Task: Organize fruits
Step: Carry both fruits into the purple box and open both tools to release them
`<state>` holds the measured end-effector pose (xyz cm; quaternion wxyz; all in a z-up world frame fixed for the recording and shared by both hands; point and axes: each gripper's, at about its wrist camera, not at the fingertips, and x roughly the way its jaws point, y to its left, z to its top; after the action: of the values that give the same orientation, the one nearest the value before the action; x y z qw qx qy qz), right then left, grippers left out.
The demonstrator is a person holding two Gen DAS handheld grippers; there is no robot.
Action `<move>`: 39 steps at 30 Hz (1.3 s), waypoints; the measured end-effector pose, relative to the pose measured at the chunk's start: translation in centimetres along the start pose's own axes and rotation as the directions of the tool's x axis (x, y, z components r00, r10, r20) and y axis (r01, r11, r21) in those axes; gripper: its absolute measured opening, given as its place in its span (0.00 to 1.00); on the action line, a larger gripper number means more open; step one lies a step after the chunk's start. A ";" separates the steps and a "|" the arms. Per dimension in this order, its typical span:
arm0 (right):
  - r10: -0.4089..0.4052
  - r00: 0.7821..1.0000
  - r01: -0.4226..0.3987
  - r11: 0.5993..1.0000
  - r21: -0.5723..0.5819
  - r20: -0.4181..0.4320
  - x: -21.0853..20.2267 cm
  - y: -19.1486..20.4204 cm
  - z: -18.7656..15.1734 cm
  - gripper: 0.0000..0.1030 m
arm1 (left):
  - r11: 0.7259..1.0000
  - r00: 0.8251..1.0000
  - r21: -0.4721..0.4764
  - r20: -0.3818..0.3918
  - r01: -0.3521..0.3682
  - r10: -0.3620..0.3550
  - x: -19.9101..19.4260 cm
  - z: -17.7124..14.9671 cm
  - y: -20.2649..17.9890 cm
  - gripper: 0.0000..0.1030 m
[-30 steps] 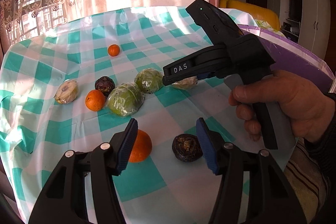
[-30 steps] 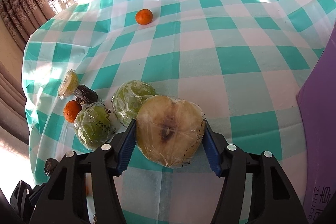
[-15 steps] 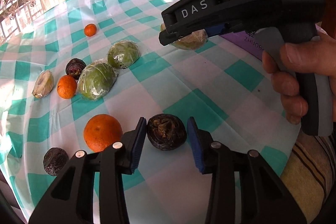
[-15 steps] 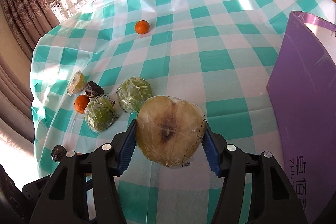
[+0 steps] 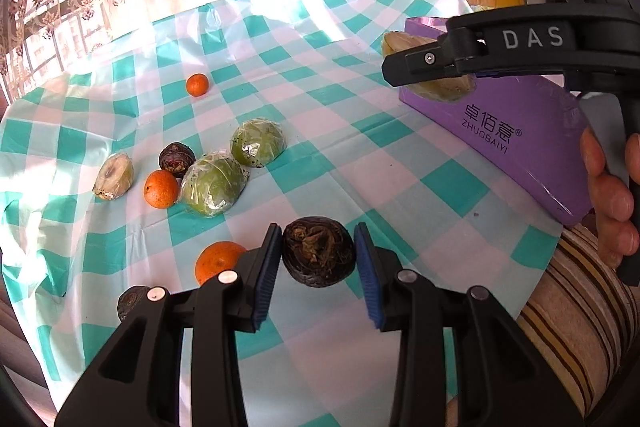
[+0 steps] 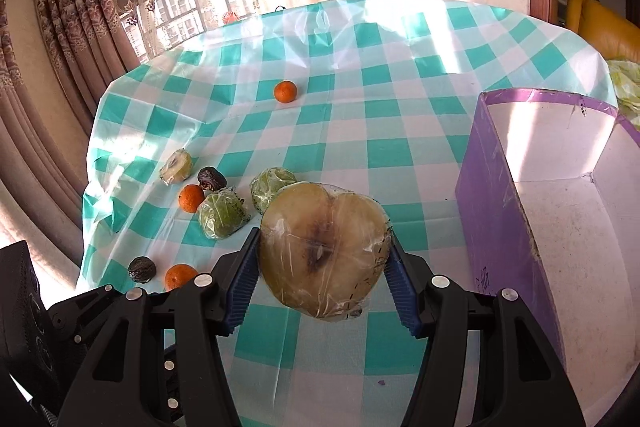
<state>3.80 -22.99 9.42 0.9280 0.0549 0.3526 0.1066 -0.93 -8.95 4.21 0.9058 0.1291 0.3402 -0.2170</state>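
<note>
Right gripper (image 6: 320, 263) pinches a wrapped apple half (image 6: 326, 251) just left of the purple box (image 6: 500, 227), whose white inside holds nothing visible.

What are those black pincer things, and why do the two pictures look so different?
A person holds two grabbing tools, one per hand. Each has a camera looking along its claw, so each picture shows one tool's view.

In the left camera's picture, the left claw is shut on a dark fruit. The right hand shows at the edge.

In the right camera's picture, the right claw grips a wrapped apple half near an open purple box.

On the checked tablecloth lie three oranges, two green wrapped fruits, another wrapped half and two more dark fruits.
</note>
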 end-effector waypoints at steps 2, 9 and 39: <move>0.002 1.000 -0.002 1.000 -0.006 0.019 -1.4 -0.3 0.2 0.56 | 1.000 1.000 0.002 0.025 -0.004 0.004 -0.7 0.7 -0.3 0.36; -0.023 0.997 0.024 1.000 -0.014 0.080 -5.9 -3.3 1.6 0.56 | 0.999 0.995 0.033 0.102 0.003 -0.007 -2.3 4.2 -2.0 0.36; -0.151 0.974 0.164 0.984 0.067 -0.171 2.1 -22.7 5.8 0.57 | 0.929 0.995 0.354 -0.036 0.104 -0.098 11.2 19.8 -18.3 0.36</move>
<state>12.84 -44.66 8.39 0.8982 0.0551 0.4356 0.0227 8.90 -35.87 9.62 0.8522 0.2749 0.3094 -0.3202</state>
